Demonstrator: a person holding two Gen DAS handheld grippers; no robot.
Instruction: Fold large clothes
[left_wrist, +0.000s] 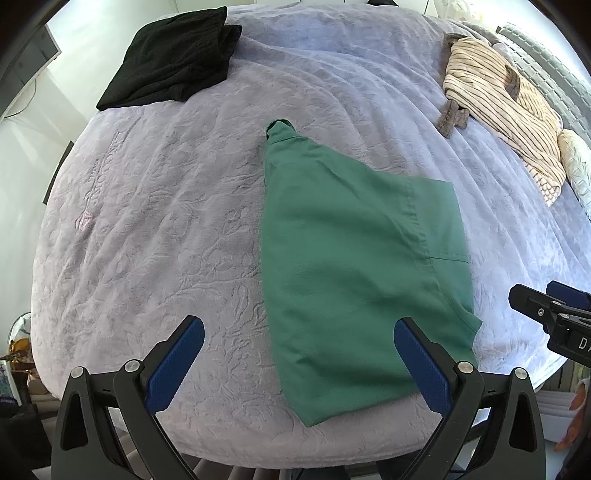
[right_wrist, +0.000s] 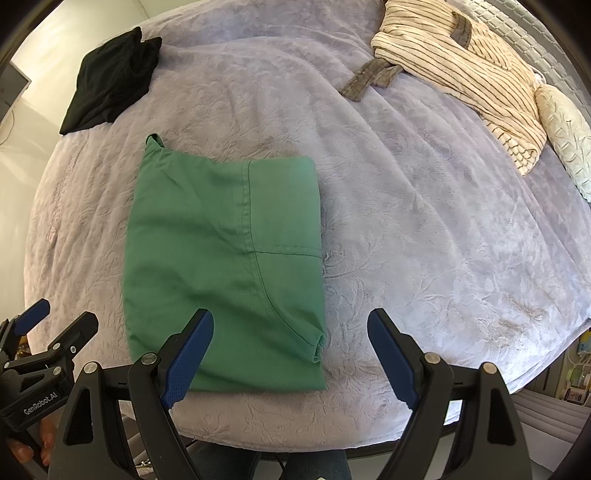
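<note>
A green garment (left_wrist: 354, 266) (right_wrist: 225, 266) lies folded flat into a long rectangle on the lilac bed cover (left_wrist: 155, 221) (right_wrist: 424, 236), near the front edge. My left gripper (left_wrist: 299, 332) hovers above its near end, jaws wide open, nothing between the blue pads. My right gripper (right_wrist: 291, 325) hangs open over the garment's near right corner, also empty. Each gripper appears at the edge of the other's view: the right gripper (left_wrist: 550, 314) and the left gripper (right_wrist: 44, 332).
A folded black garment (left_wrist: 173, 59) (right_wrist: 110, 81) lies at the far left of the bed. A striped cream robe (left_wrist: 506, 107) (right_wrist: 461, 77) with a grey belt lies far right, beside a pale pillow (right_wrist: 565, 136). The bed's front edge drops off just below the grippers.
</note>
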